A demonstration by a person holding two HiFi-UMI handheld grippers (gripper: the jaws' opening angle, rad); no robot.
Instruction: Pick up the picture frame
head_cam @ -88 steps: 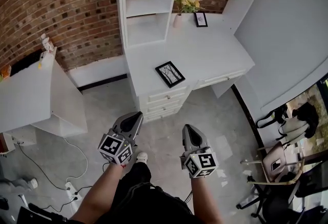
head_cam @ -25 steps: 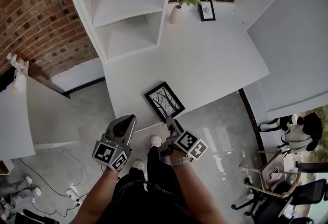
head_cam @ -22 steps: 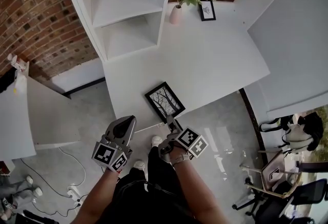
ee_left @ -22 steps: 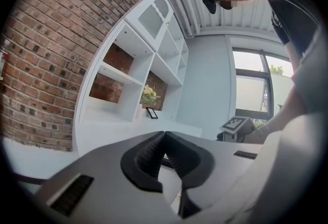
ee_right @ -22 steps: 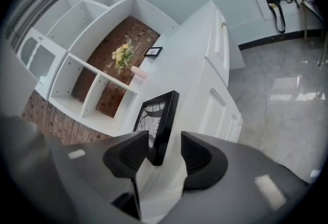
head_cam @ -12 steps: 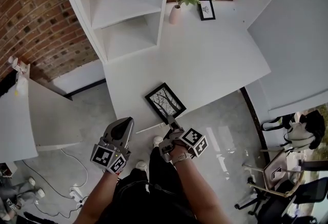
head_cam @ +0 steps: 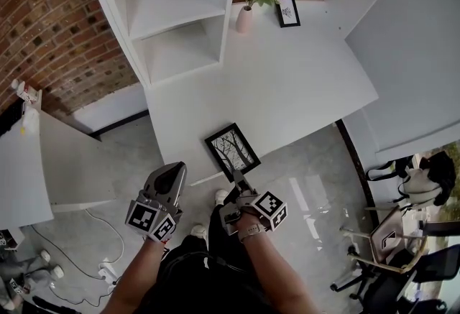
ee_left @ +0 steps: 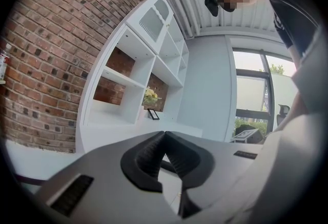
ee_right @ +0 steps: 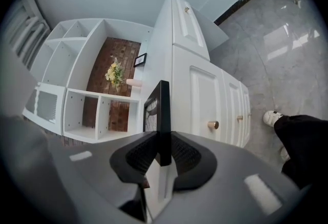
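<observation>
Picture frame lies flat and face up at the front edge of the bench, its long axis slanting from far-left to near-right. Right tongs, jaws just closing, clamp its near end, with the black edge between the pads. Left tongs hang clenched and empty, left of the frame.

Left gripper hangs low, fingers together. The right gripper, rolled sideways, has just been closing its fingers on the picture frame's edge.
</observation>
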